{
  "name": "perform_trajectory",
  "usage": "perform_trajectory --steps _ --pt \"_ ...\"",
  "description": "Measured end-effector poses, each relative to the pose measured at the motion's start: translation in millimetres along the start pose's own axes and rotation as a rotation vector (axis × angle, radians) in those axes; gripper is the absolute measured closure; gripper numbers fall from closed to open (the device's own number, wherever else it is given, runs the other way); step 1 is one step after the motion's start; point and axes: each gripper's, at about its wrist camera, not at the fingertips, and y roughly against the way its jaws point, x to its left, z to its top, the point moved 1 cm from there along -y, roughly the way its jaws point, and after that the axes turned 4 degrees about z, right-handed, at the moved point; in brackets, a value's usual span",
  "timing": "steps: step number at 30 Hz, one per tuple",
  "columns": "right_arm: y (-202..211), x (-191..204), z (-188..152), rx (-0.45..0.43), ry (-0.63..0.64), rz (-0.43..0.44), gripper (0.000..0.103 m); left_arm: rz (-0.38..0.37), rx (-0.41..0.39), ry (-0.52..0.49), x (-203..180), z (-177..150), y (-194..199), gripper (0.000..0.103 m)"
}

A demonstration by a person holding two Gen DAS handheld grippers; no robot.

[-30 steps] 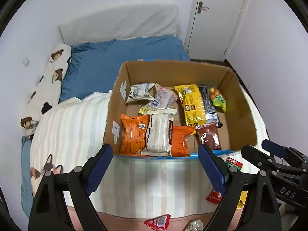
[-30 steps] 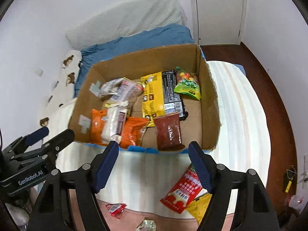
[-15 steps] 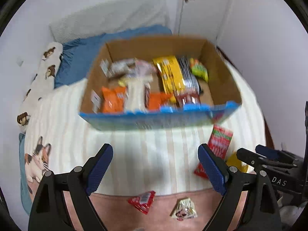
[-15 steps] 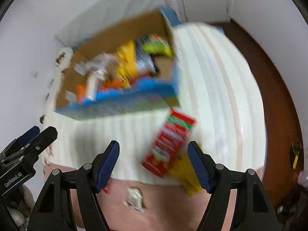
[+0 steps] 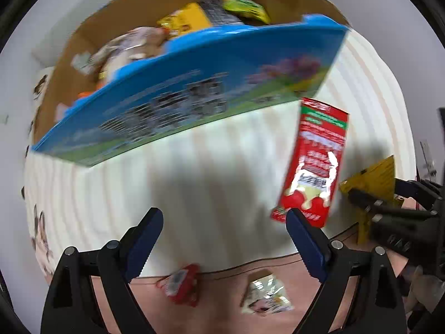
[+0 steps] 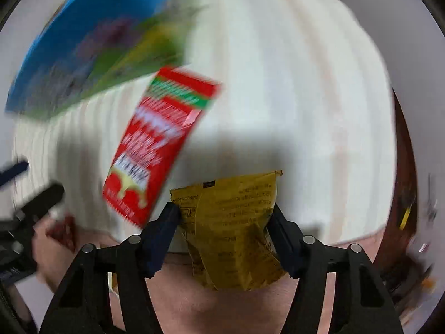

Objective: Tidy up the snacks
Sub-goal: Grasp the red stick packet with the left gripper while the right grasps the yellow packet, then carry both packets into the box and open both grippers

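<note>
A cardboard box with a blue printed front [image 5: 194, 94] holds several snack packets and sits on the striped bedspread; it also shows in the right wrist view [image 6: 83, 55]. A red snack packet [image 5: 317, 161] lies in front of it, also in the right wrist view [image 6: 158, 144]. A yellow packet [image 6: 236, 222] lies between the open jaws of my right gripper [image 6: 225, 217], its edges close to both fingers; it shows in the left wrist view [image 5: 375, 178] too. My left gripper [image 5: 222, 225] is open and empty above the bedspread.
A small red packet [image 5: 180, 284] and a pale packet [image 5: 267, 297] lie on the pink sheet at the bed's near edge. The dark floor [image 6: 403, 181] shows to the right of the bed.
Both grippers have dropped down and forward to the bed's near edge. The right gripper now straddles the yellow packet. The box looms larger and higher in both views.
</note>
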Motion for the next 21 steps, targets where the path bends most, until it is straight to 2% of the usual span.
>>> perform_trajectory --steps 3,4,5,6,9,11,12,13,16,18,21 --pt "4.1 -27.6 -2.9 0.013 -0.124 0.083 0.035 -0.027 0.016 -0.038 -20.2 11.8 -7.3 0.012" --pt "6.7 -36.2 -5.6 0.012 -0.164 0.118 0.030 -0.044 0.032 -0.058 -30.1 17.4 -12.1 0.012" --pt "9.0 -41.3 -7.0 0.011 -0.183 0.129 0.020 -0.058 0.042 -0.073 -37.7 21.9 -15.8 0.012" --pt "10.6 -45.9 -8.4 0.008 -0.194 0.133 0.016 -0.073 0.049 -0.090 -46.3 26.9 -19.6 0.012" --pt "19.2 -60.2 -13.6 -0.004 -0.233 0.149 0.016 -0.108 0.068 -0.132 -70.1 41.9 -32.1 0.012" --pt "22.3 -68.1 -17.3 -0.009 -0.248 0.159 0.016 -0.131 0.076 -0.131 -77.1 47.5 -38.1 0.025" --pt "23.3 -69.9 -18.3 -0.011 -0.251 0.160 0.016 -0.156 0.086 -0.126 -80.4 49.6 -41.5 0.046" --pt "24.5 -71.7 -19.7 -0.011 -0.250 0.164 0.015 -0.168 0.094 -0.117 -81.1 49.6 -42.6 0.050" --pt "28.8 -71.6 -20.4 -0.020 -0.231 0.172 0.016 -0.165 0.076 -0.092 -78.4 41.3 -38.2 0.052" --pt "32.9 -62.8 -33.4 -0.020 -0.222 0.156 0.015 -0.167 0.093 -0.056 -70.6 28.2 -38.1 0.052" --pt "25.8 -52.2 -24.1 0.013 -0.167 0.143 0.016 -0.167 0.124 -0.003 -54.1 1.4 -39.8 0.052"
